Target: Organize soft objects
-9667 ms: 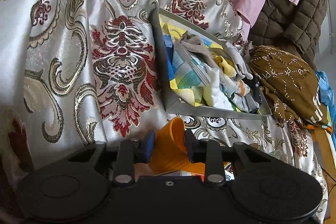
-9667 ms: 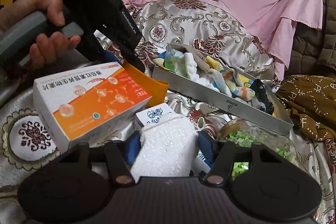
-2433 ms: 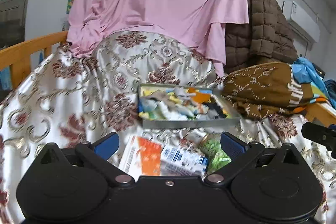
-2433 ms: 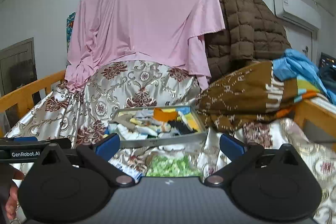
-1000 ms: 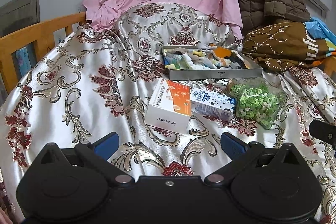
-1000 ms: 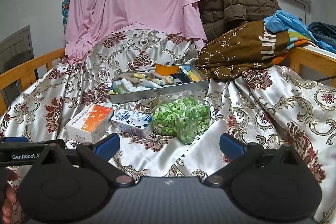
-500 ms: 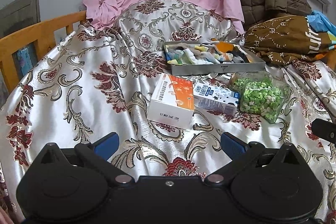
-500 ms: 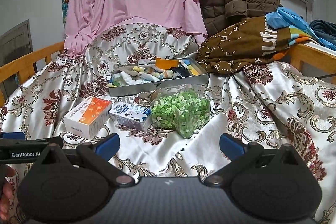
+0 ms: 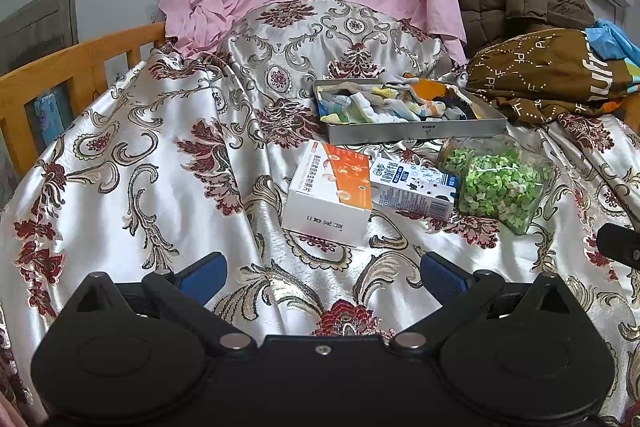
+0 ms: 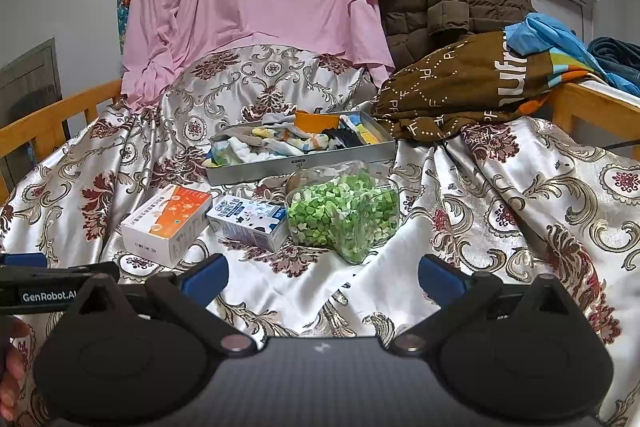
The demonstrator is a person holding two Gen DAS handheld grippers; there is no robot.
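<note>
Soft socks and cloths (image 9: 394, 105), white, yellow, blue, black and one orange piece (image 10: 316, 121), lie jumbled in a shallow grey tray (image 9: 416, 133) on the bed, well ahead of both grippers, untouched.

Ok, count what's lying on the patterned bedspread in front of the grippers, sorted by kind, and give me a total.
Cardboard boxes: 2, the orange and white medicine box and the blue and white milk carton
Clear jars of green paper stars: 1
Grey trays filled with soft socks and cloths: 1
Total: 4
</note>
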